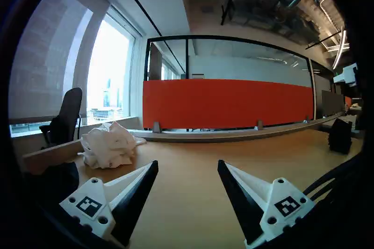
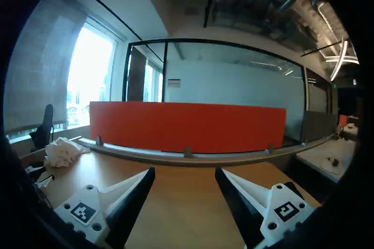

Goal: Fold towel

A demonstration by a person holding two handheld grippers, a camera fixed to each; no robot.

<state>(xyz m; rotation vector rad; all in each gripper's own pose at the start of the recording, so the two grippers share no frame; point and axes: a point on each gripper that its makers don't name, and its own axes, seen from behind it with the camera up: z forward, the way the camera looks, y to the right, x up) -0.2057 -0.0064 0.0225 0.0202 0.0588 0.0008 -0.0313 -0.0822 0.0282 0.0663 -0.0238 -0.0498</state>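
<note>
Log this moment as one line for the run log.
stage: folding not started | towel: crumpled on desk, untouched | left gripper: open, empty | right gripper: open, empty

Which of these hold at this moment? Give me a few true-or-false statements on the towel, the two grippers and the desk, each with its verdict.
1. The towel lies crumpled in a heap on the wooden desk. True.
2. The left gripper is shut on the towel. False: its jaws stand open with nothing between them, and the towel lies farther along the desk, apart from it.
3. The right gripper is open over bare desk. True.
4. The divider panel behind the desk is blue. False: the divider panel is orange-red.
5. A black office chair stands by the window. True.
</note>
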